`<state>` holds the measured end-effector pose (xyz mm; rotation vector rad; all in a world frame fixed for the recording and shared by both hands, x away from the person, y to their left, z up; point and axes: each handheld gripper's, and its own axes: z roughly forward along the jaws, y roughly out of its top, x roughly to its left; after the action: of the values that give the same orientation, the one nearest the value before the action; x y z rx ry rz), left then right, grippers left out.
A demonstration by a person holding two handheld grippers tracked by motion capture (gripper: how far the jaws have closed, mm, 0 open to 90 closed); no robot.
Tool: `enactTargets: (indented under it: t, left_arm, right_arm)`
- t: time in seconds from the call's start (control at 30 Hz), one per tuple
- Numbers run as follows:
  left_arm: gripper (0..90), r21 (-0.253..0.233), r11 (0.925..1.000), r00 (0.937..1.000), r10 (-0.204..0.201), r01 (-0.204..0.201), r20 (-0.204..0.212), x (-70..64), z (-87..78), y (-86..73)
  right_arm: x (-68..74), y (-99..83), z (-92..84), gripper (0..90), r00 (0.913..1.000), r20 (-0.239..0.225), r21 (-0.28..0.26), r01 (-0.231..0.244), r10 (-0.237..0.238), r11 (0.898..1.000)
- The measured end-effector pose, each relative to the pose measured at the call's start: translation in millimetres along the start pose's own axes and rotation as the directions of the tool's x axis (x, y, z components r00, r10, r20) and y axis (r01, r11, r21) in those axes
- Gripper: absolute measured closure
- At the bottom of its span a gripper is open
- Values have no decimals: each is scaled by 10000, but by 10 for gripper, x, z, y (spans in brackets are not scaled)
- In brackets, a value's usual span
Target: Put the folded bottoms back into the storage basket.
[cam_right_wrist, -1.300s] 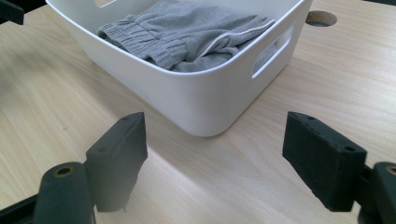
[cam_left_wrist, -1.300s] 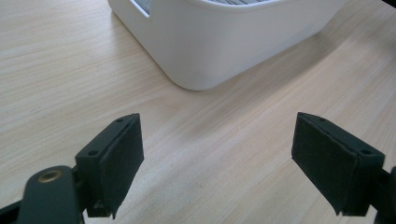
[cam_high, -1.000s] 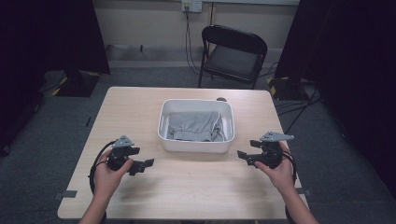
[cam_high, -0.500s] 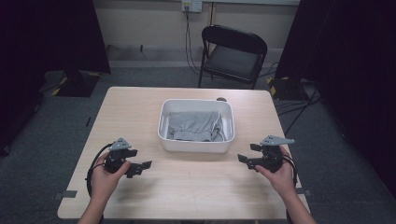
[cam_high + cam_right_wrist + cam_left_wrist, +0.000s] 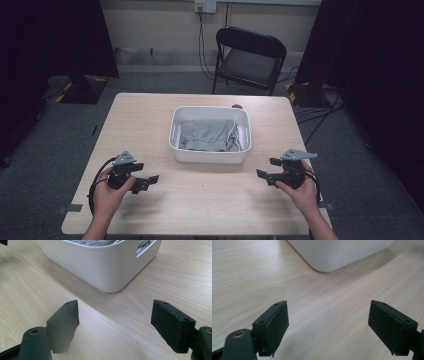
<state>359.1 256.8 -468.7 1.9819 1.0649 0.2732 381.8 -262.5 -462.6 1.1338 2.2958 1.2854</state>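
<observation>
A white plastic tub (image 5: pixel 210 154) sits in the middle of the wooden table (image 5: pixel 150 115) with a folded grey cloth (image 5: pixel 207 134) inside it. My left gripper (image 5: pixel 149 181) hovers low over the table at the front left of the tub, open, nothing between its jaws. My right gripper (image 5: pixel 264 169) is at the front right of the tub, open and empty too. In the left gripper view the jaws (image 5: pixel 328 326) stand wide over bare wood, a corner of the tub (image 5: pixel 337 255) ahead. The right gripper view has its jaws (image 5: pixel 115 323) wide before the tub (image 5: pixel 100 265), grey cloth (image 5: pixel 95 242) at the rim.
A black folding chair (image 5: pixel 250 55) stands behind the table's far edge. Cables trail from both grippers near the table's front corners. Dark curtains hang at both sides of the room. Bare wood lies between the two grippers.
Both hands have drifted slightly toward the table's front edge. The jaws stand as wide as before and the tub has not moved.
</observation>
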Motion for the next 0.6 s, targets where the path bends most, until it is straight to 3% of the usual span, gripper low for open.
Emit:
enactTargets:
  t: [0.6]
  left_arm:
    - [165,208,9998,10000,4,-2,-78,49,-94,-133]
  right_arm:
    - [-26,-123,-53,223,9998,24,20,-199,199,9998]
